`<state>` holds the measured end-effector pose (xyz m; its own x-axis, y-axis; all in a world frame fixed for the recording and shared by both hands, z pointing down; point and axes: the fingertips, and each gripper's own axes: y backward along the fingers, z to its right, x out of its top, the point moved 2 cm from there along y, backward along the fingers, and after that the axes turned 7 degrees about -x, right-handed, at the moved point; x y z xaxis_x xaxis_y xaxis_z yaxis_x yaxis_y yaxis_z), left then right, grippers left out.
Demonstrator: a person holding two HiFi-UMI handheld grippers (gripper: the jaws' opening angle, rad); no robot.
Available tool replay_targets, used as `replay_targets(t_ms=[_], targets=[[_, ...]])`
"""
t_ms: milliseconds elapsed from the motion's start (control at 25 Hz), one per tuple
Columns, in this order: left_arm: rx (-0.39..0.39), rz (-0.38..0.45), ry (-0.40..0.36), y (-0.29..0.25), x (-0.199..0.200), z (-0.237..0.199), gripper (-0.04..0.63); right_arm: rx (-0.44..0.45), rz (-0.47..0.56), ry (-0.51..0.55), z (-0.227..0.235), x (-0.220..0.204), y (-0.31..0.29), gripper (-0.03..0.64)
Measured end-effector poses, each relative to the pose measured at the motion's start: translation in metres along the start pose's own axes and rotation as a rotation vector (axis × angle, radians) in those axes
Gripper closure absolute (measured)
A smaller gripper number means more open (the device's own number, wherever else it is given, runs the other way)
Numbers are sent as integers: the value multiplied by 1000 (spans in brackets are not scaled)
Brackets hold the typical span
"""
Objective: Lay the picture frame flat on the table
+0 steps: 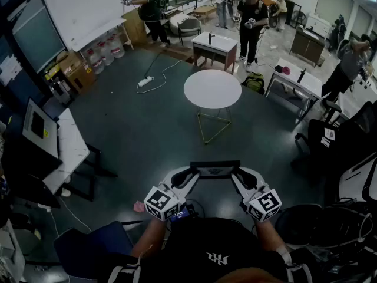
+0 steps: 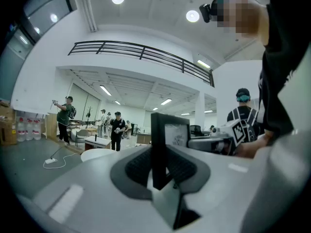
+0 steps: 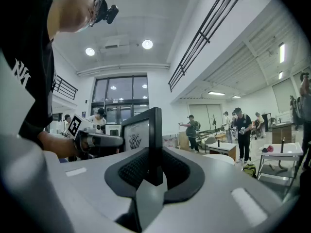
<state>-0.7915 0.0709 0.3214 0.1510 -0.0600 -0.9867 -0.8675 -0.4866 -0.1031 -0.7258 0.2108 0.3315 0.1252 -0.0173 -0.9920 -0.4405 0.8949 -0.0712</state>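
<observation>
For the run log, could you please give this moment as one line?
picture frame: upright, in air | left gripper: shut on frame | right gripper: shut on frame | round table: ahead

Left gripper (image 1: 189, 174), right gripper (image 1: 238, 174), both level (forearms drawn in), jaws clamped on picture frame (image 1: 215, 170)

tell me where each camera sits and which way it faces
Head view: on the person's head, steeply down at the picture frame held between left gripper and right gripper; forearms show.
Left gripper view: on the left gripper, along jaws shut on the frame's edge; torso at right.
Right gripper view: on the right gripper, along jaws likewise shut; torso at left.
Shared: each gripper view shows the frame and other gripper.
</observation>
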Motion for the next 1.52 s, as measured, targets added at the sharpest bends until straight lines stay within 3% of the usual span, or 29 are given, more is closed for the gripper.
replay_targets(t_ms=[200, 680, 1000, 1520], targets=[[26, 7, -1, -12, 4, 22, 518, 37, -11, 3, 11, 4, 21, 540], [18, -46, 2, -78, -11, 97, 518, 22, -4, -20, 74, -10, 101, 540], [31, -78, -36, -98, -13, 133, 518, 46, 11, -53, 90, -21, 137, 541], [-5, -102, -12, -127, -25, 149, 518, 24, -21, -73, 114, -33, 160, 541]])
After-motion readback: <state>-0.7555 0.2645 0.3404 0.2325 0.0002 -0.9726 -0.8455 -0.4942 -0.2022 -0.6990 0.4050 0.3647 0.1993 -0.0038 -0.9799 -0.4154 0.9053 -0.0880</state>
